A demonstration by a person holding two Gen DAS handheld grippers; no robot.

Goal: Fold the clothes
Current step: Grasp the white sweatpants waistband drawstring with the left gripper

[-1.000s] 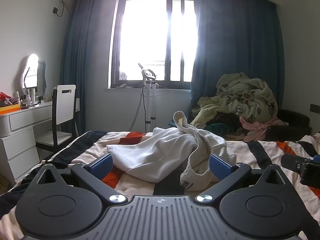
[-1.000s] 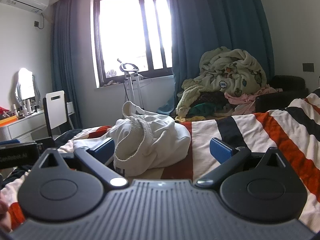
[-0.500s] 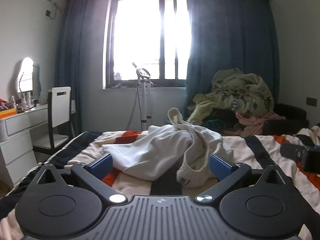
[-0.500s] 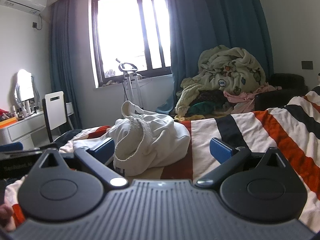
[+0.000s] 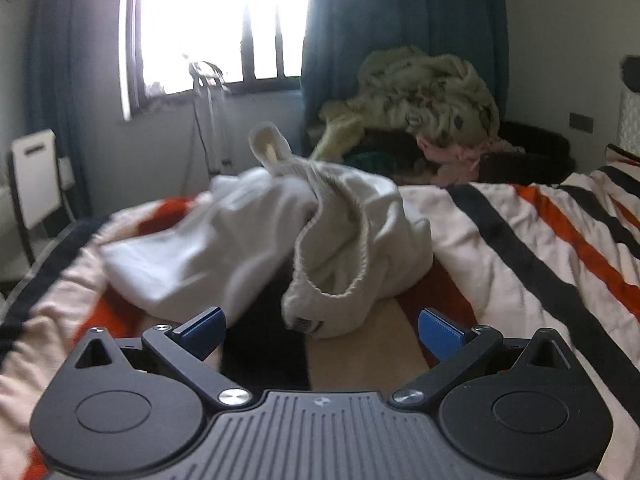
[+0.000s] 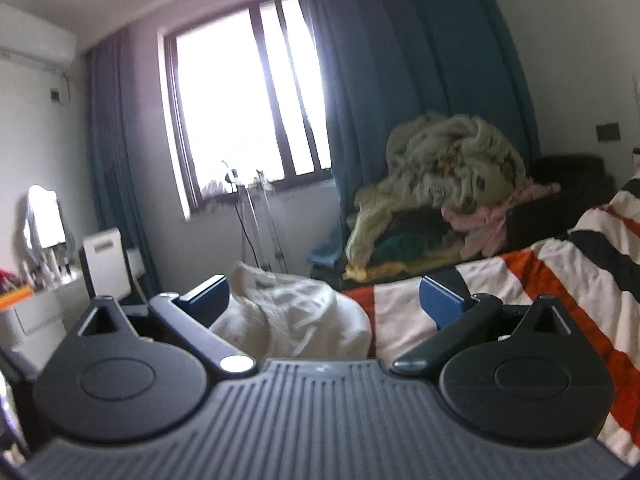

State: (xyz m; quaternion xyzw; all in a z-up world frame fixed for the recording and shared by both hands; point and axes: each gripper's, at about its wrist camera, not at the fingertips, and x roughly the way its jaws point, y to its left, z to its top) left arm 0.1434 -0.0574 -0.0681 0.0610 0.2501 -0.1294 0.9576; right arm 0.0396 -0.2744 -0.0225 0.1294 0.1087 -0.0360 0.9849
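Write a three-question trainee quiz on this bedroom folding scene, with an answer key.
1. True or false: the left gripper is shut on the white garment.
2. Multiple choice: the white garment lies on A) the white chair, B) the striped bedspread, C) the floor.
3. Short answer: what sits past the foot of the bed, in front of the blue curtain?

Key
1. False. Its jaws stand wide apart, just short of the crumpled garment. The right gripper is open too.
2. B.
3. A heap of clothes and bedding, topped by a pale yellow-green blanket.
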